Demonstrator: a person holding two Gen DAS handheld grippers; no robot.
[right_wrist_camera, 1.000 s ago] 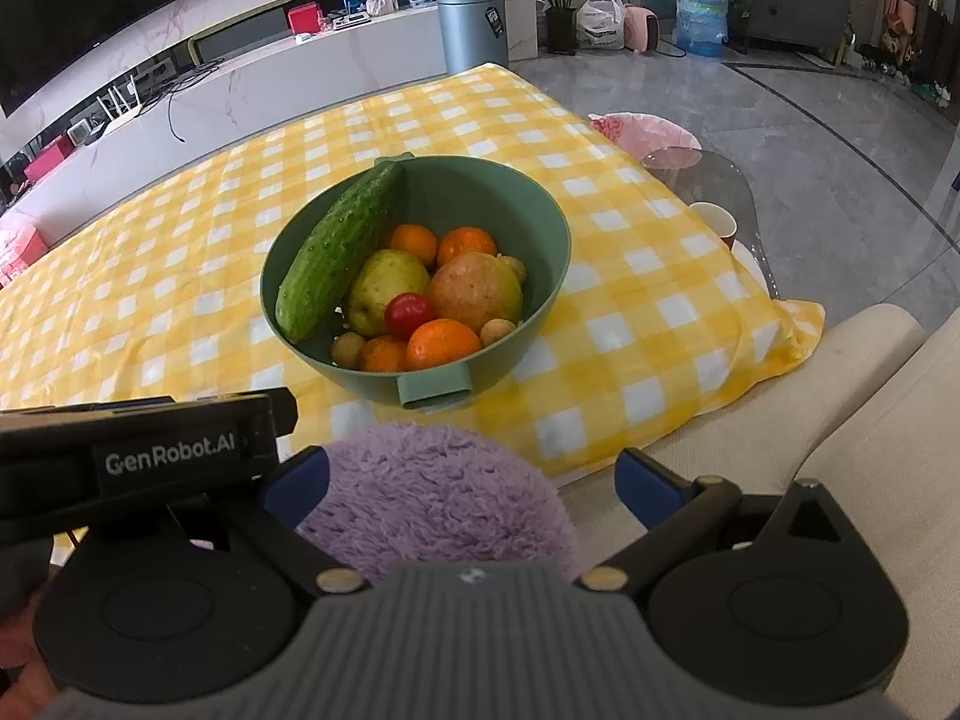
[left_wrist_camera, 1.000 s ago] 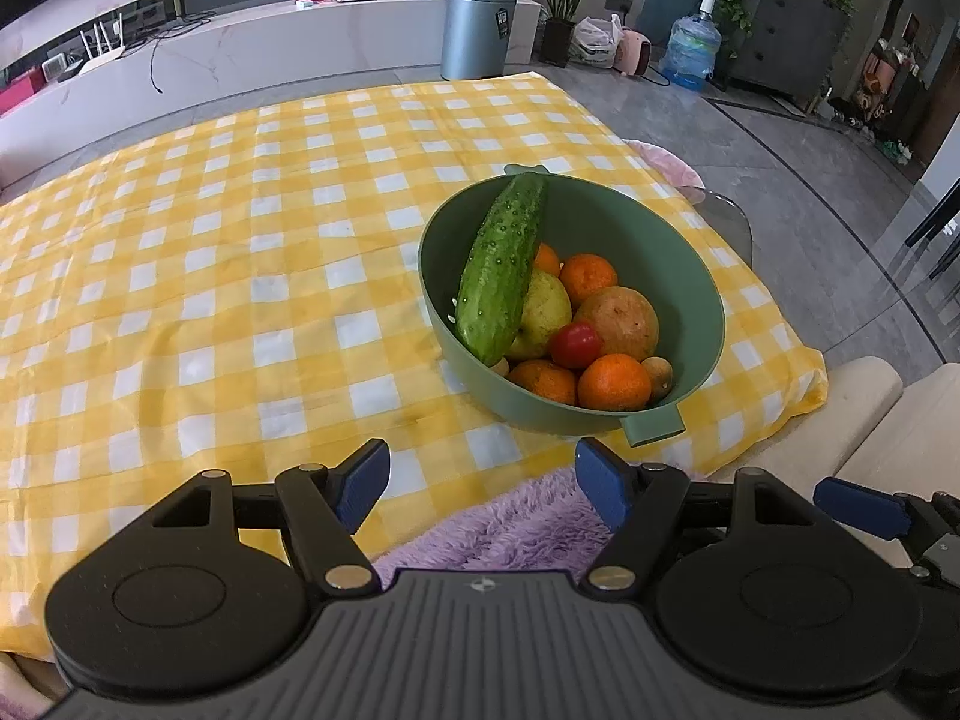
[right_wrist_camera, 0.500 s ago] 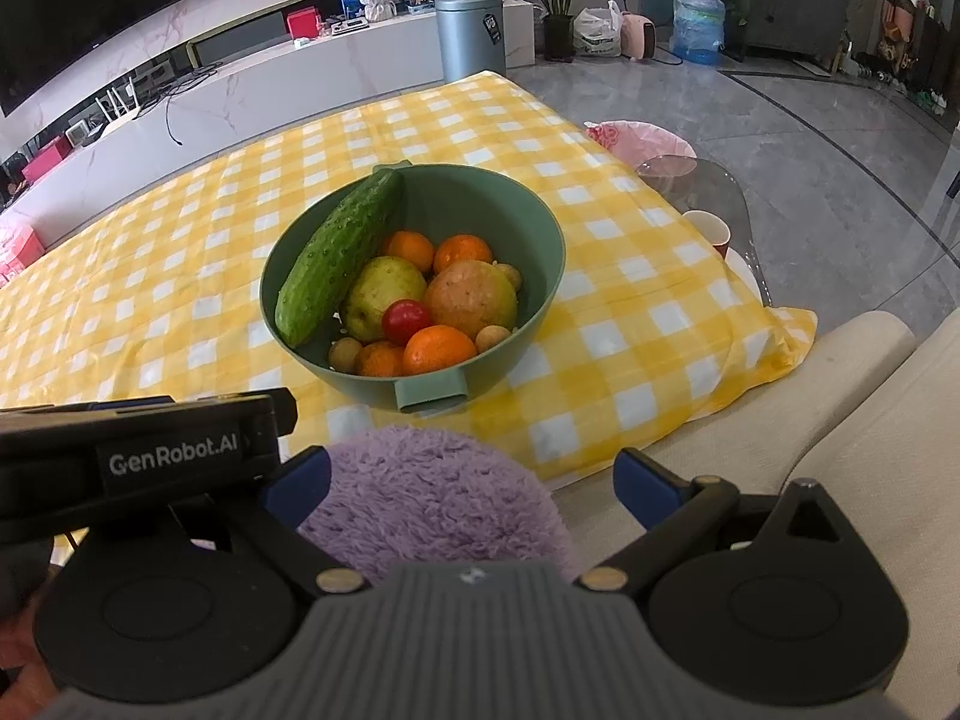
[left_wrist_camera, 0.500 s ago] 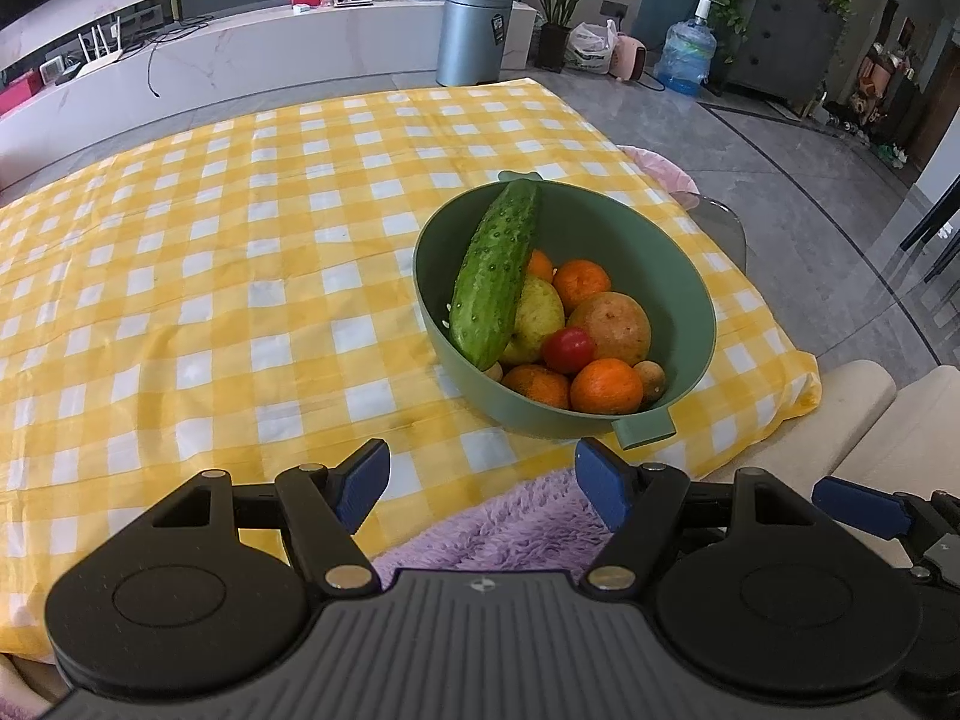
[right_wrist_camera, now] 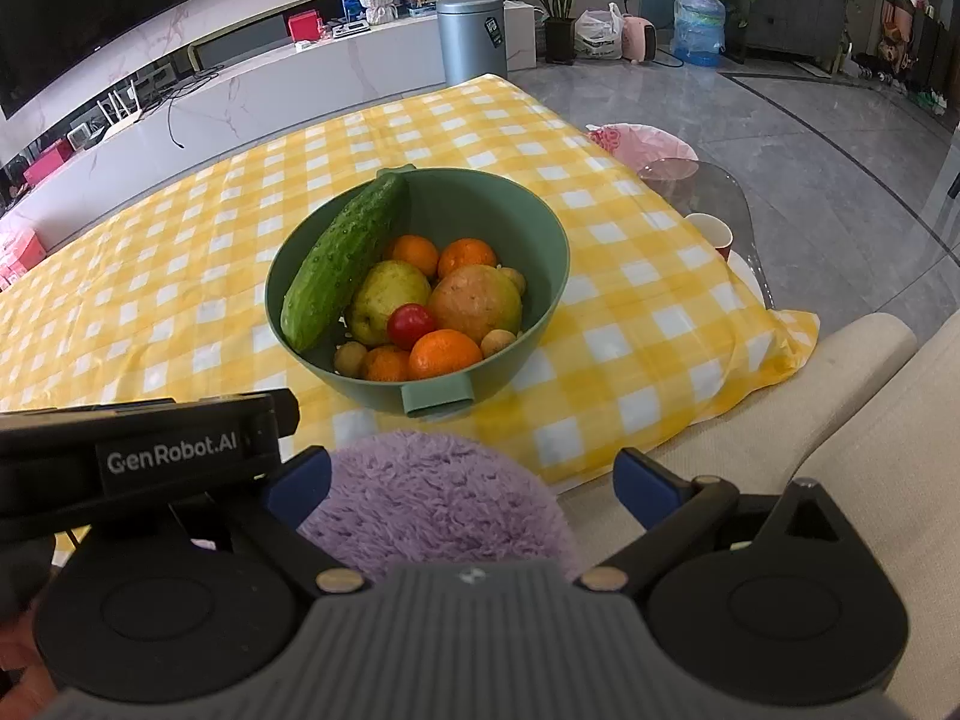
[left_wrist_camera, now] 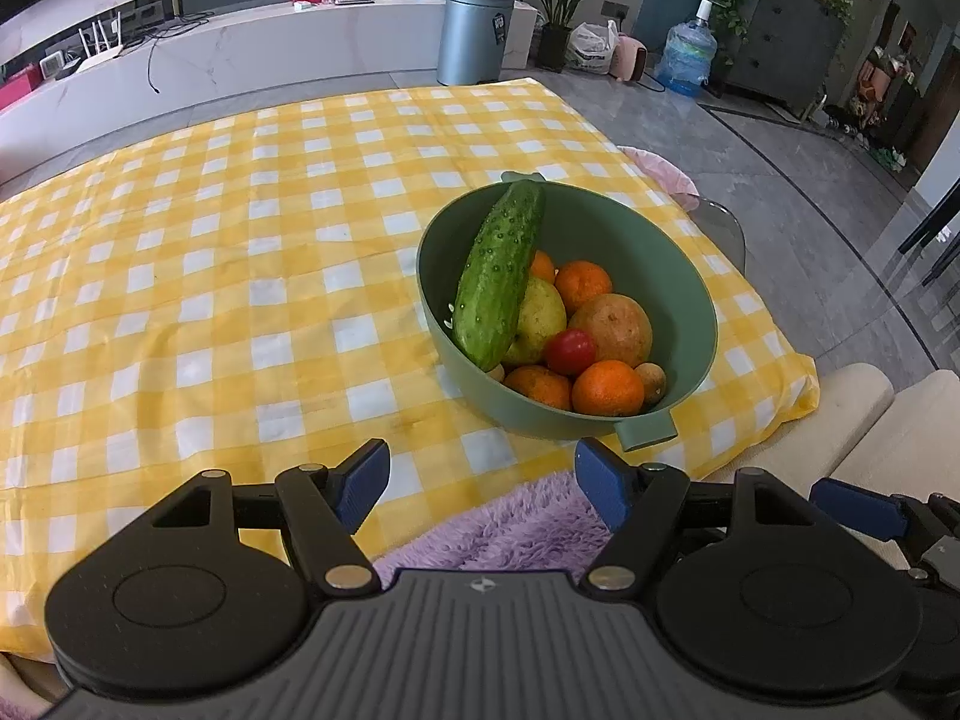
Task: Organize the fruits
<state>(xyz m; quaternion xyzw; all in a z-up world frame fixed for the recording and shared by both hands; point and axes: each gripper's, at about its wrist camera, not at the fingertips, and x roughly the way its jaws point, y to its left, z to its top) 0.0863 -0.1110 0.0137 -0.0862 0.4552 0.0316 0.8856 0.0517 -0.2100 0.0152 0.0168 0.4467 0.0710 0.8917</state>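
Note:
A green bowl (left_wrist_camera: 672, 276) (right_wrist_camera: 540, 222) stands on the yellow checked tablecloth (left_wrist_camera: 210, 276) near the table's front right corner. In it lie a cucumber (left_wrist_camera: 501, 282) (right_wrist_camera: 345, 258) leaning on the rim, several oranges (left_wrist_camera: 607, 387) (right_wrist_camera: 445, 354), a yellow-green pear (right_wrist_camera: 390, 297), a brownish round fruit (left_wrist_camera: 612, 327) (right_wrist_camera: 474, 303), a red tomato (left_wrist_camera: 570, 351) (right_wrist_camera: 411, 325) and small tan fruits (right_wrist_camera: 351, 358). My left gripper (left_wrist_camera: 480, 483) is open and empty, short of the bowl and to its left. My right gripper (right_wrist_camera: 474, 489) is open and empty, in front of the bowl.
A fluffy purple cushion (right_wrist_camera: 432, 504) (left_wrist_camera: 510, 528) lies just under both grippers at the table's front edge. A cream sofa arm (right_wrist_camera: 810, 420) is at the right. A glass side table (right_wrist_camera: 720, 204) with a paper cup (right_wrist_camera: 711, 234) and a pink plate (right_wrist_camera: 642, 144) stands beyond the right table edge.
Both grippers have drawn back and risen slightly, so the bowl sits a little farther off. Both jaws stayed open. Nothing in the bowl has moved.

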